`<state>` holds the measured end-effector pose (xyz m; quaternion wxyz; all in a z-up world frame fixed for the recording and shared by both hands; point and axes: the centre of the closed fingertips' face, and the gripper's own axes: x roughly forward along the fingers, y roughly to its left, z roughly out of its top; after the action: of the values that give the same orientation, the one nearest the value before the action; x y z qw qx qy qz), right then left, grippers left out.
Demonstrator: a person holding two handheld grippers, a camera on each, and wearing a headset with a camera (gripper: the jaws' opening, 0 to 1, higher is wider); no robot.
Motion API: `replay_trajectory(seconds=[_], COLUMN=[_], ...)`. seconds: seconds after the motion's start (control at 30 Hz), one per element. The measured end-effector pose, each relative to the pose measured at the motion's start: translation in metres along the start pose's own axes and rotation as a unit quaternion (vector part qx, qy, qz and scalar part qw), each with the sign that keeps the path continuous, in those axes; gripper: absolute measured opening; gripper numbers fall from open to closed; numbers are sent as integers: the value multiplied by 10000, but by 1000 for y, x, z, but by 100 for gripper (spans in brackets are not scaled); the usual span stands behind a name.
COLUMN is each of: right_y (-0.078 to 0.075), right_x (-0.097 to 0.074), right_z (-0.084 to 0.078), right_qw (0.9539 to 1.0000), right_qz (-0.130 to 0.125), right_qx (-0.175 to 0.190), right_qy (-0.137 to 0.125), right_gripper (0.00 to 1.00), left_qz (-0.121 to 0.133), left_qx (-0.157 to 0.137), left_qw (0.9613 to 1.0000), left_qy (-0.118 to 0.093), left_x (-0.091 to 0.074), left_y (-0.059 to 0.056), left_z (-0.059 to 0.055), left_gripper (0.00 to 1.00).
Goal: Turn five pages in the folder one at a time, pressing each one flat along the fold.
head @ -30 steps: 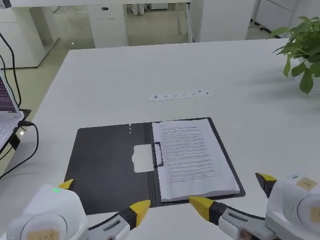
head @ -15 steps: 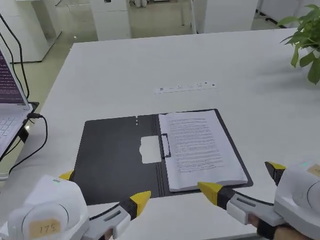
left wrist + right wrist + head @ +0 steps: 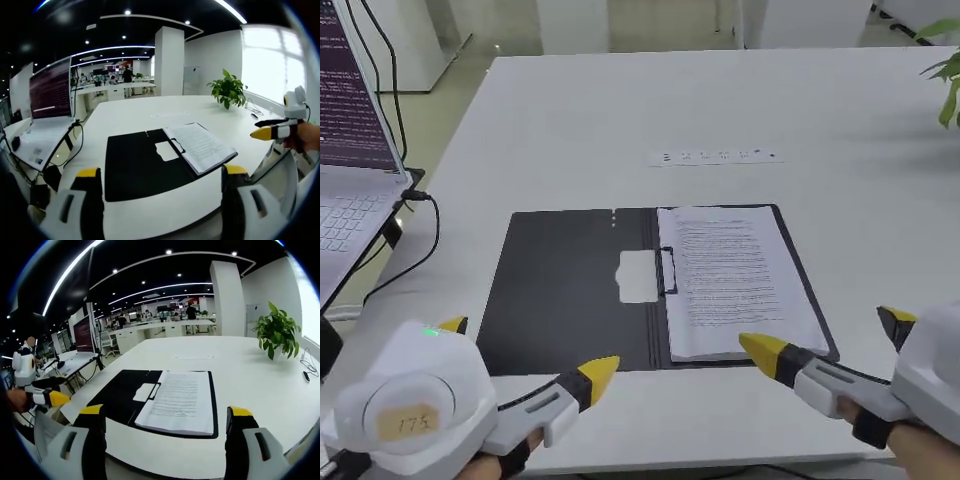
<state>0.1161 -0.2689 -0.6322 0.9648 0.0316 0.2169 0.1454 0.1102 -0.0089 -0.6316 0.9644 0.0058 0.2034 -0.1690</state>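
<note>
Open black folder (image 3: pixel 580 290), pages (image 3: pixel 740 280) flat

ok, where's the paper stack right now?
Head view: the paper stack lies on the right half of the open black folder, mid white table, just beyond the right gripper.

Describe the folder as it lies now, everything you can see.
The black folder lies open and flat on the white table. Its left cover is bare but for a pale patch by the spine; a clip sits at the inner edge of the printed pages on the right half. The left gripper and right gripper are open, apart from it.
</note>
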Motion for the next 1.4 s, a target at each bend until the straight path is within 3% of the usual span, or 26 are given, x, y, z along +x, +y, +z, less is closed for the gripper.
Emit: replay_trajectory(seconds=[0.7, 1.4], right_y=[2, -28], right_x=[8, -3], right_z=[-9, -7], right_qw=[9996, 9994], right_qz=[235, -185], right_qx=[38, 281], right_qy=[155, 54], right_gripper=[100, 99], left_qz=[175, -209], left_qx=[-80, 181], left_qw=[9998, 9994], left_qy=[76, 207], left_x=[2, 30], left_y=[-2, -26], left_z=[-4, 3], left_gripper=[99, 99])
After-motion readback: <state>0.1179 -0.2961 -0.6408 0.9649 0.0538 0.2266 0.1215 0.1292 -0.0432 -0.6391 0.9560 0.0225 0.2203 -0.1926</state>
